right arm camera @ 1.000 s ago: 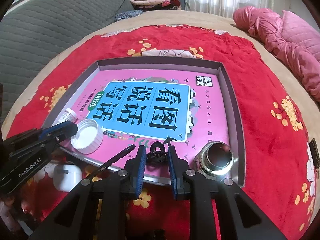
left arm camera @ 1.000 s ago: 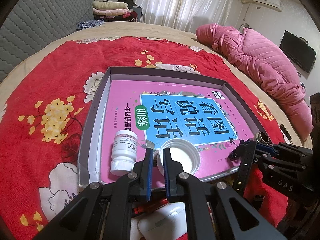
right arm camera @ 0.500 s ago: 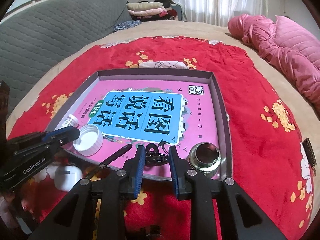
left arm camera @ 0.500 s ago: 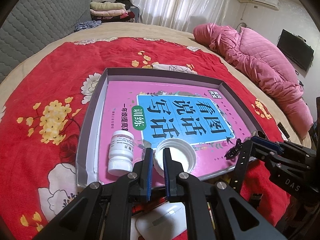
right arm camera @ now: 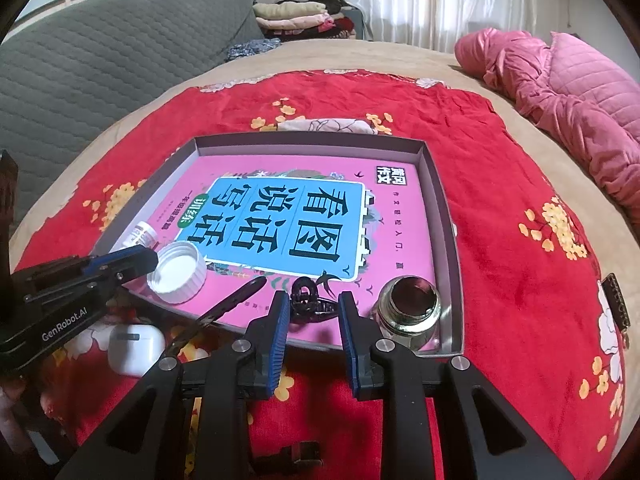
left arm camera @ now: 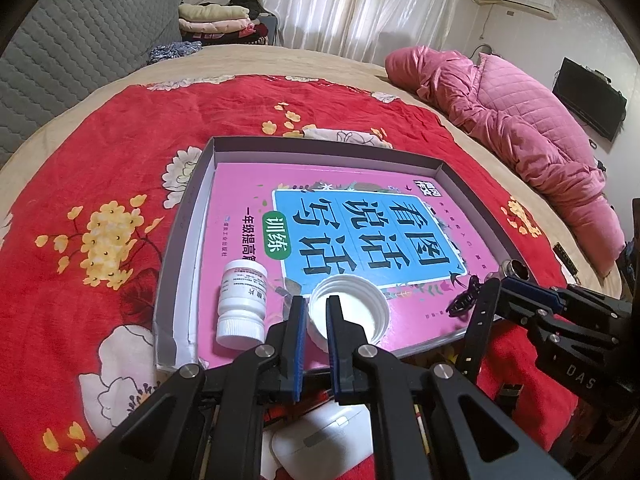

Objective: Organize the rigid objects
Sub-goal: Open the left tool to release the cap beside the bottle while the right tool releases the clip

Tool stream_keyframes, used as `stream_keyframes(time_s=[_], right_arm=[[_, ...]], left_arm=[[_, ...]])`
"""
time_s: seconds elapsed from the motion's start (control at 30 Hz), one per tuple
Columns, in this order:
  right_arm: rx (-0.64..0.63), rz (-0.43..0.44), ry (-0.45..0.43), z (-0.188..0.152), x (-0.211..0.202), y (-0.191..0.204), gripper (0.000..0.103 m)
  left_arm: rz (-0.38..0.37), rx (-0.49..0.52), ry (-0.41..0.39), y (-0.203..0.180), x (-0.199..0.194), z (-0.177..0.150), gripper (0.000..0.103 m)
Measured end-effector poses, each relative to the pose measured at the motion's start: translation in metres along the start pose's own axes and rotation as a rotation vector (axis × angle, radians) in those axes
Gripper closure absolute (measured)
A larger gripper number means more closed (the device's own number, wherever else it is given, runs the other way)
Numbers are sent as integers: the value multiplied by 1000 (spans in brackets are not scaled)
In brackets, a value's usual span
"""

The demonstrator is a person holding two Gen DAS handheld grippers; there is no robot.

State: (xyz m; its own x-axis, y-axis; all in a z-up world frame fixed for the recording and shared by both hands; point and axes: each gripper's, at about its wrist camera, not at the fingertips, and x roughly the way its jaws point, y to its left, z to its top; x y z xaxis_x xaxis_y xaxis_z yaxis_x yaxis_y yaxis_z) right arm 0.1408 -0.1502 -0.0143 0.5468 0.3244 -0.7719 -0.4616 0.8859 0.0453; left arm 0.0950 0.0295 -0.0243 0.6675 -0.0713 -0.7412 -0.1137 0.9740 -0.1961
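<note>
Tray [right arm camera: 448, 216] on the bed already held pill bottle [left arm camera: 240, 304], glass jar [right arm camera: 408, 308] and hair clip [right arm camera: 310, 302]; left claw [left arm camera: 316, 316] pinched the white lid [left arm camera: 352, 308] rim inside it, right claw [right arm camera: 310, 312] stood apart, empty, astride the clip; earbud case [right arm camera: 134, 346] remained outside.

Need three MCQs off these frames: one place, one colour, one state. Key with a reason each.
1. Where is the glass jar?
A) inside the tray, near right corner
B) outside the tray
C) held in a claw

2. The pill bottle is
A) green
B) white
C) black

3. The white cap is
A) screwed onto the bottle
B) lying loose, untouched
C) pinched at its rim by the left claw

Key: 1 A, the right wrist view shows it standing within the tray's walls; 2 B, body and lid are both white; 3 C, the claw is shut with the cap's rim between its pads.
</note>
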Motion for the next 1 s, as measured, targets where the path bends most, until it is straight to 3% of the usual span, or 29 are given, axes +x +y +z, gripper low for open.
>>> stream_keyframes(time_s=[1.0], right_arm=[[-15, -12, -13, -3, -7, 6, 75]], left_arm=[[-26, 3, -16, 0, -17, -1, 92]])
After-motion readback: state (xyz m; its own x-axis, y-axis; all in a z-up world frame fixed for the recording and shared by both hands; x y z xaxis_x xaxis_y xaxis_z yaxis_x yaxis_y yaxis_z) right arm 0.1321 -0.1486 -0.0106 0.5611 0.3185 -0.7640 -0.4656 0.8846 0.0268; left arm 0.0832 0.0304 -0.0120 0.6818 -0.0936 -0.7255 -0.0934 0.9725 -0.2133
